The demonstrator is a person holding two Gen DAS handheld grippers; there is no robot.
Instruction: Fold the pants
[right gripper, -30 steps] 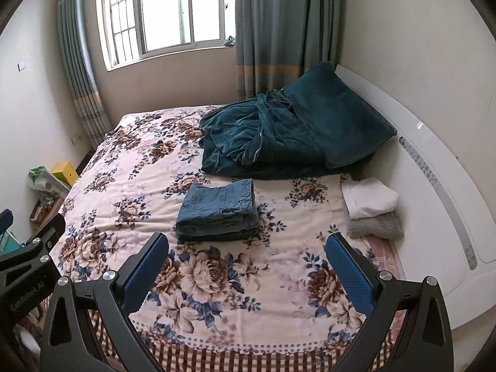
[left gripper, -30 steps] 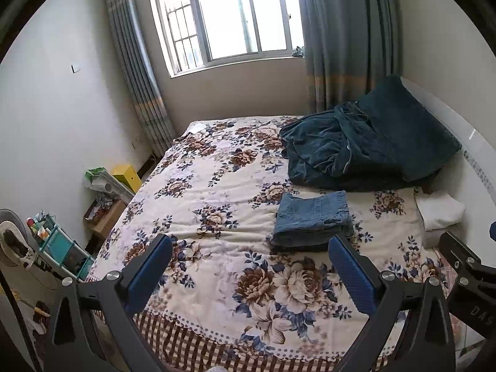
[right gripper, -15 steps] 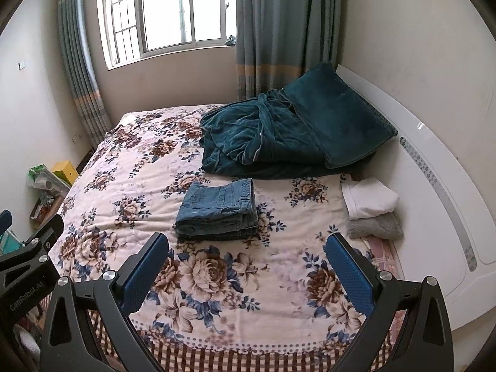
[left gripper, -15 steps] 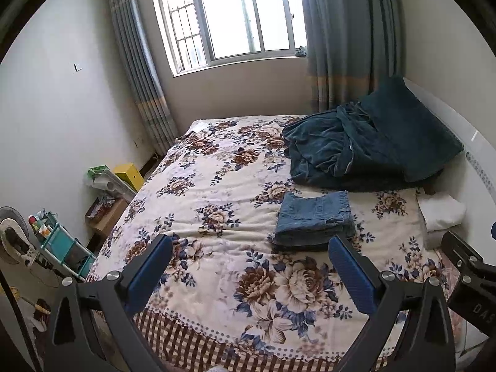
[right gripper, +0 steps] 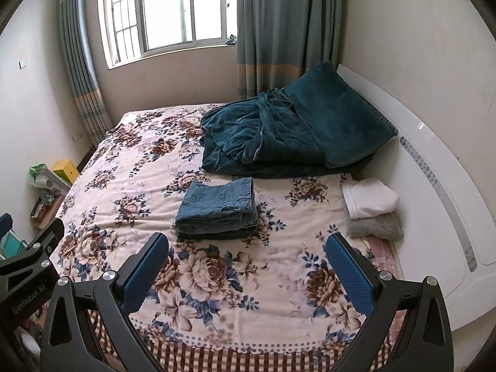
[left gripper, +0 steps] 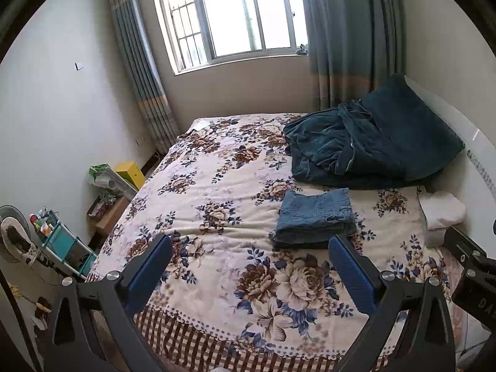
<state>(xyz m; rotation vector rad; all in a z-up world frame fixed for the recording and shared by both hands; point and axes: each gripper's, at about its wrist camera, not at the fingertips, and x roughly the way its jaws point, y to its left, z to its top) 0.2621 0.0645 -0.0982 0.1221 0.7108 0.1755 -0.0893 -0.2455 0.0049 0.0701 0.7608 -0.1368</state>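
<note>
The folded jeans lie as a neat stack on the floral bedspread, just in front of a rumpled dark teal blanket. Near the headboard sit white and grey folded cloths, possibly towels. The left gripper and right gripper both hover spread wide, holding nothing, well short of the jeans.

Counts: 1 bed w/ 1 floral blanket. 1 pr folded blue pants lay on it. 1 heap of dark teal bedding. 2 folded cloths by the headboard: 1 white, 1 grey. 2 tools showed, left & right, each w/ 2 blue pads. 1 window, 2 curtains. 1 yellow box. 1 teal rack.
</note>
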